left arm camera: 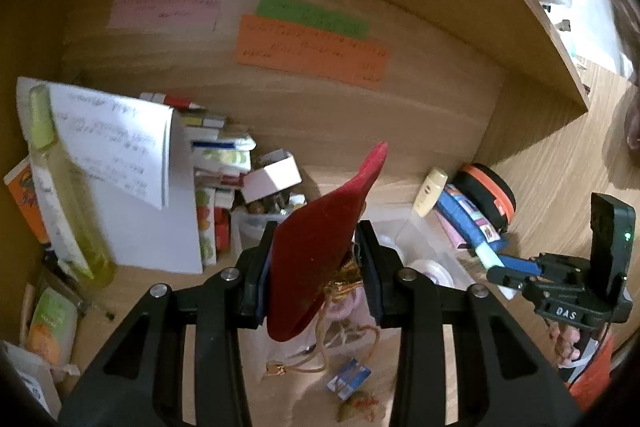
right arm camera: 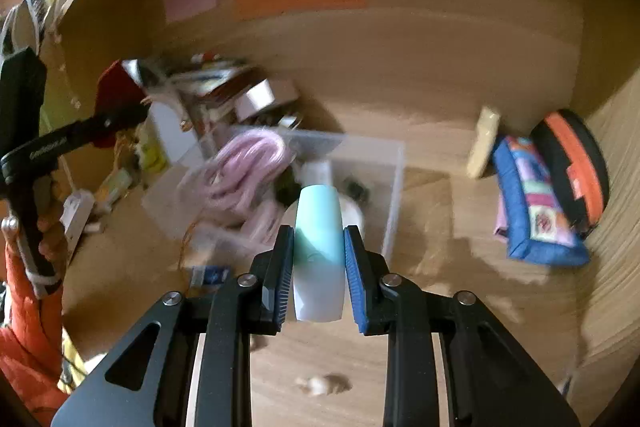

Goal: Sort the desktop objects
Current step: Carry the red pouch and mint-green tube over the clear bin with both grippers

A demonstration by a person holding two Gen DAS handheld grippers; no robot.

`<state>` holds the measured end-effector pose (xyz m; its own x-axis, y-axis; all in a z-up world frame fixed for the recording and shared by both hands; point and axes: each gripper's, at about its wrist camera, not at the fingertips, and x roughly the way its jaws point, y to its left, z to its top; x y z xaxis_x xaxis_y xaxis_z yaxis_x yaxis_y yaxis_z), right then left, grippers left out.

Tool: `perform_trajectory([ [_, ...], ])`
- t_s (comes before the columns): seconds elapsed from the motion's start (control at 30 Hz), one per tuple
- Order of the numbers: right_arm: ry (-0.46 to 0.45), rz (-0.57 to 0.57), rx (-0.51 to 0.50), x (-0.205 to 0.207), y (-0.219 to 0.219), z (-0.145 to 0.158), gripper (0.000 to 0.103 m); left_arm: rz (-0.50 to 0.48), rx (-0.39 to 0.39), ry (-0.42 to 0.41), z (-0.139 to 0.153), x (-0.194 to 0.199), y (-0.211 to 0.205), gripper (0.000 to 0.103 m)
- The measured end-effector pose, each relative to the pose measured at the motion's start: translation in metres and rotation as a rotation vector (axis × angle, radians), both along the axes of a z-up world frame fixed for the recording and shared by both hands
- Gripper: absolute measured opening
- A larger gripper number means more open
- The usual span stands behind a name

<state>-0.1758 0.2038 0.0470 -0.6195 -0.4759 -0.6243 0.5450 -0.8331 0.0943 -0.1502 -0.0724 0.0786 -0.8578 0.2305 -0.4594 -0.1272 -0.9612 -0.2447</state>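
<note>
left gripper [left arm camera: 316, 263] clamped red pouch [left arm camera: 320, 227], tip toward 1 o'clock | right gripper [right arm camera: 319, 259] gripped teal tube [right arm camera: 319, 227] pointing 12 o'clock | clear bin [right arm camera: 394, 187] beyond

Both views are warm and rather dim, the wood tinted yellow-brown; daylight burns in at one upper corner — top right in the left wrist view, top left in the right, blown to white; fisheye bending curves the shelf [left arm camera: 532, 39] edge and blackens the corners; the right wrist view smears with motion, the clear bin [right arm camera: 372, 163] and clutter streaked, while its fingers [right arm camera: 356, 263] stay crisp; soft shadows pool on the desk [right arm camera: 460, 267]; handwriting on the sticky notes [left arm camera: 312, 47] is unreadable.
</note>
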Motion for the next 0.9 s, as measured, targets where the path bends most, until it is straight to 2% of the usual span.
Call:
perform_trajectory([
  [0.17, 0.023, -0.023, -0.012, -0.021, -0.004, 0.007, 0.023, -0.023, -0.004, -0.011, 0.004, -0.017, 0.009, 0.037],
  [0.47, -0.003, -0.023, -0.023, -0.057, -0.024, 0.001, 0.023, -0.076, 0.02, -0.059, 0.005, -0.052, 0.032, 0.037],
  [0.67, -0.049, -0.021, -0.015, -0.073, -0.033, -0.018, 0.023, -0.128, 0.044, -0.138, -0.014, -0.081, 0.052, 0.037],
  [0.9, -0.071, -0.063, 0.0, -0.085, -0.033, -0.038, 0.023, -0.167, 0.008, -0.247, -0.048, -0.101, 0.076, 0.037],
])
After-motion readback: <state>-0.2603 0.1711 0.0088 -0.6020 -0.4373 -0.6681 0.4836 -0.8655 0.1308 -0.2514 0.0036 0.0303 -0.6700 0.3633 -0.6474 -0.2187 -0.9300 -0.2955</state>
